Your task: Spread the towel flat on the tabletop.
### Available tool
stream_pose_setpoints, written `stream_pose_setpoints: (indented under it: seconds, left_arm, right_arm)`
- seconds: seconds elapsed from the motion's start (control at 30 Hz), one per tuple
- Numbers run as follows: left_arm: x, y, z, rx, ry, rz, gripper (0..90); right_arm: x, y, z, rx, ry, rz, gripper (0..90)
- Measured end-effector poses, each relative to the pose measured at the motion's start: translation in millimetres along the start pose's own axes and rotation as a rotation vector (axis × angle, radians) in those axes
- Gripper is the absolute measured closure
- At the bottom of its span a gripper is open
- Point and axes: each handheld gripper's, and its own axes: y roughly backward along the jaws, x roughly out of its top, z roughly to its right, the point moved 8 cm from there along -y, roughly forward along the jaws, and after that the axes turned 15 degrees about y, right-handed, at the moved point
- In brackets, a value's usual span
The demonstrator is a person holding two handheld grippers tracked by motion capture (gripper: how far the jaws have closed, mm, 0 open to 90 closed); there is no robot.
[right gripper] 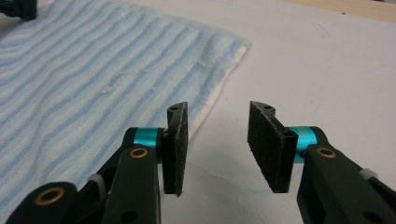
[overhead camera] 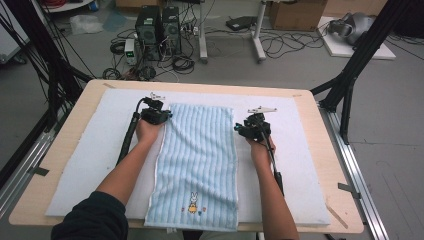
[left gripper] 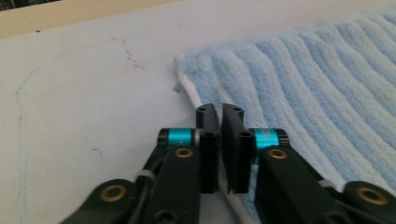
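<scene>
One light-blue striped towel [overhead camera: 196,165] lay flat and lengthwise on the white mat [overhead camera: 90,150] covering the desk [overhead camera: 330,150], its bunny-embroidered end nearest the person — spread out, I judge, so both far corners could be picked up. The left hand-held gripper [left gripper: 220,114] sat at the far left edge, jaws nearly clenched on the hem. The right hand-held gripper [right gripper: 218,112] waited released — just beside the far right corner, apparently gripping nothing.

Towel [overhead camera: 197,160]: pale blue with white ribbed stripes, white edging, small yellow rabbit motif. Mat [overhead camera: 95,150] beneath: white. Table [overhead camera: 60,145]: light wood. My jaws: black, turquoise bands, brass rivets.
</scene>
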Motion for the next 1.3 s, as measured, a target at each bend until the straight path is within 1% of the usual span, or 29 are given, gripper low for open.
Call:
stream_pose_setpoints:
  seconds: [0.03, 0.07, 0.1, 0.13, 0.2, 0.23, 0.27, 0.3, 0.33, 0.4, 0.43, 0.53, 0.6, 0.63, 0.7, 0.73, 0.77, 0.8, 0.83, 0.87, 0.93, 1.0, 1.03, 1.07, 1.1, 1.17, 1.2, 1.23, 1.3]
  left_arm:
    - [0.3, 0.8, -0.8, -0.010, 0.024, 0.001, 66.6]
    - [0.0, 1.8, -1.3, -0.022, 0.045, -0.004, 62.6]
    - [-1.0, 3.3, -1.9, -0.030, 0.058, -0.018, 57.7]
    - [-2.2, 4.6, -1.6, -0.043, 0.063, -0.030, 55.0]
    - [-5.7, 8.1, -0.3, -0.053, 0.068, -0.046, 53.2]
    - [-7.6, 10.1, 0.6, -0.063, 0.063, -0.055, 52.9]
    - [-9.3, 11.1, 1.6, -0.066, 0.068, -0.055, 53.0]
    - [-11.2, 12.5, 1.8, -0.069, 0.067, -0.057, 53.0]
    - [-12.7, 13.7, 2.0, -0.069, 0.066, -0.054, 53.3]
    - [-14.3, 15.6, 2.0, -0.073, 0.067, -0.045, 55.9]
    - [-14.9, 16.8, 1.7, -0.072, 0.068, -0.051, 56.4]
    - [-16.5, 18.9, 4.2, -0.086, 0.084, -0.058, 56.7]
    - [-17.3, 20.1, 7.6, -0.092, 0.080, -0.059, 56.0]
    - [-17.5, 20.1, 8.7, -0.095, 0.072, -0.059, 55.9]
    - [-17.6, 18.5, 13.5, -0.104, 0.062, -0.052, 56.1]
    - [-18.4, 16.9, 16.0, -0.108, 0.050, -0.049, 58.5]
    - [-20.6, 14.9, 18.9, -0.106, 0.030, -0.055, 63.6]
    - [-21.1, 14.1, 19.9, -0.069, -0.013, -0.046, 68.5]
    - [-21.0, 13.3, 22.5, -0.071, -0.042, -0.045, 76.9]
    - [-20.5, 12.1, 24.1, -0.064, -0.040, -0.045, 85.7]
    - [-17.7, 9.6, 24.3, -0.035, -0.062, -0.036, 86.4]
    - [-13.5, 6.5, 20.0, -0.010, -0.055, -0.022, 86.5]
    - [-11.1, 5.2, 15.9, 0.005, -0.051, -0.013, 86.5]
    - [-8.6, 3.4, 11.5, 0.016, -0.049, -0.007, 86.5]
    - [-6.3, 1.6, 7.2, 0.014, -0.042, -0.007, 86.4]
    - [-3.7, 0.0, 0.7, -0.003, 0.001, 0.004, 84.8]
    - [-3.1, 0.5, -1.1, -0.002, 0.025, 0.010, 77.2]
    - [-3.2, 1.5, -1.1, -0.018, 0.036, 0.007, 65.6]
    - [-3.5, 5.0, -0.9, -0.032, 0.051, -0.007, 58.7]
  right_arm:
    - [0.7, -1.7, -2.4, 0.008, 0.005, 0.001, 58.8]
    - [0.9, -3.8, -4.1, 0.010, 0.012, 0.000, 59.4]
    - [0.9, -6.3, -6.3, 0.019, 0.015, -0.001, 60.0]
    - [0.6, -9.3, -9.4, 0.034, 0.008, -0.004, 60.6]
    - [-0.9, -16.1, -16.3, 0.055, 0.019, -0.023, 63.2]
    - [-1.8, -19.9, -19.3, 0.058, 0.032, -0.034, 65.8]
    - [-3.1, -23.4, -22.0, 0.059, 0.055, -0.050, 70.0]
    - [-3.4, -25.5, -23.3, 0.052, 0.074, -0.057, 77.1]
    - [-1.9, -25.7, -24.6, 0.056, 0.079, -0.057, 84.2]
    - [1.0, -28.6, -23.2, 0.015, 0.117, -0.075, 86.1]
    - [2.5, -30.3, -22.2, -0.002, 0.120, -0.080, 86.4]
    - [6.3, -37.6, -13.3, -0.050, 0.107, -0.086, 86.4]
    - [8.3, -42.4, -5.6, -0.087, 0.101, -0.087, 86.2]
    - [9.0, -44.2, -2.6, -0.093, 0.081, -0.083, 84.8]
    - [9.6, -44.4, 0.3, -0.098, 0.058, -0.073, 79.6]
    - [9.6, -43.4, 0.0, -0.085, 0.049, -0.069, 73.9]
    - [9.4, -41.4, -0.6, -0.074, 0.039, -0.067, 71.5]
    - [9.4, -38.7, -1.4, -0.062, 0.036, -0.063, 69.1]
    - [9.7, -35.3, -1.9, -0.057, 0.038, -0.053, 65.7]
    - [10.1, -31.6, -2.4, -0.047, 0.030, -0.045, 63.5]
    - [10.9, -24.1, -3.6, -0.033, 0.025, -0.025, 61.7]
    - [11.3, -16.6, -5.6, -0.009, 0.026, -0.006, 58.3]
    - [11.0, -12.4, -7.2, 0.002, 0.028, 0.000, 58.3]
    - [10.5, -7.9, -8.3, 0.004, 0.042, 0.008, 58.3]
    - [9.6, -3.5, -9.2, 0.008, 0.051, 0.017, 58.3]
    - [6.0, 3.6, -12.6, 0.027, 0.057, 0.019, 58.5]
    - [3.8, 5.9, -13.6, 0.033, 0.070, 0.020, 58.9]
    - [1.6, 7.6, -15.3, 0.041, 0.070, 0.018, 59.1]
    - [-2.5, 8.0, -18.4, 0.059, 0.065, 0.006, 61.1]
